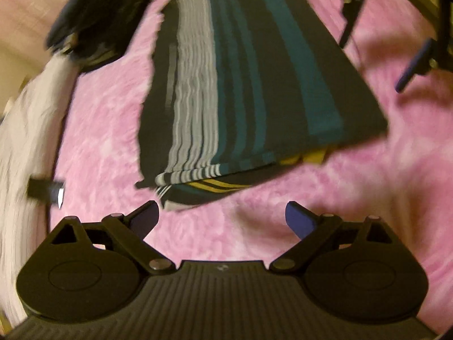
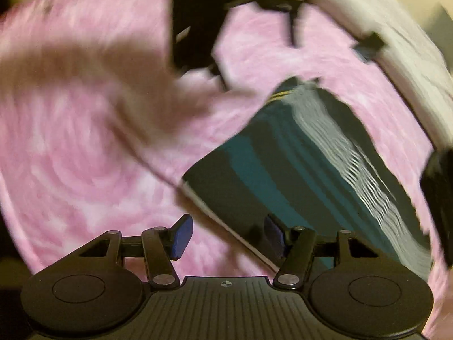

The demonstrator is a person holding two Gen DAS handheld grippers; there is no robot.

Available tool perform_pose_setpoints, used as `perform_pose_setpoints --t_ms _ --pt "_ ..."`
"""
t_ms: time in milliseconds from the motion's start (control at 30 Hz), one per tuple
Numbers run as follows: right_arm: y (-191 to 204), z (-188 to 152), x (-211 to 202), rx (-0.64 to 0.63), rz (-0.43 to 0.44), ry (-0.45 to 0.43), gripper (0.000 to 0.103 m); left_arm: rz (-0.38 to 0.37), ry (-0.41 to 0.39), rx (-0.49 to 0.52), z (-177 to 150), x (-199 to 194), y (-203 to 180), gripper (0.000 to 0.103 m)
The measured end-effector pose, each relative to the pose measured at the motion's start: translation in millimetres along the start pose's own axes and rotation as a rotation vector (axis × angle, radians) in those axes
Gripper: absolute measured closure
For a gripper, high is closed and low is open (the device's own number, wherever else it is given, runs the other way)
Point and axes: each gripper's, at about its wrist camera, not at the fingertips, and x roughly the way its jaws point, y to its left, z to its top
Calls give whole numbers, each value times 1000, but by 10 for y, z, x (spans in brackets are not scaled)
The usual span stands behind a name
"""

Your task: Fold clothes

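A folded dark garment [image 1: 254,85] with teal, grey and yellow stripes lies flat on a pink fluffy blanket [image 1: 99,141]. My left gripper [image 1: 223,221] hangs open just off the garment's near edge, over the blanket, with nothing between its fingers. At the top right of that view, one blue fingertip [image 1: 410,76] of the other gripper shows beside the garment's far side. In the right wrist view the garment [image 2: 297,170] runs diagonally. My right gripper [image 2: 228,238] is partly open over its near corner, one finger above the cloth, one above the blanket [image 2: 70,141]. I see no pad pressing. Both views are blurred.
A white furry cloth [image 1: 25,141] borders the blanket on the left, with a small black piece [image 1: 42,189] on it. A dark bundle of clothing [image 1: 93,22] lies at the far left of the blanket. The white cloth [image 2: 396,42] also curves along the right wrist view's upper right.
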Motion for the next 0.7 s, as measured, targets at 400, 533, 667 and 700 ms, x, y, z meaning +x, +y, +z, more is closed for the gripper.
perform_pose_setpoints --t_ms 400,533,667,700 --pt "-458 117 -349 333 -31 -76 94 54 -192 477 -289 545 46 8" --pt "-502 124 -448 364 -42 -85 94 37 -236 570 -239 654 123 15" --pt "-480 158 -469 378 -40 -88 94 -19 -186 586 -132 800 266 52" --pt "-483 160 -488 389 -40 -89 95 -37 -167 581 -102 810 291 62"
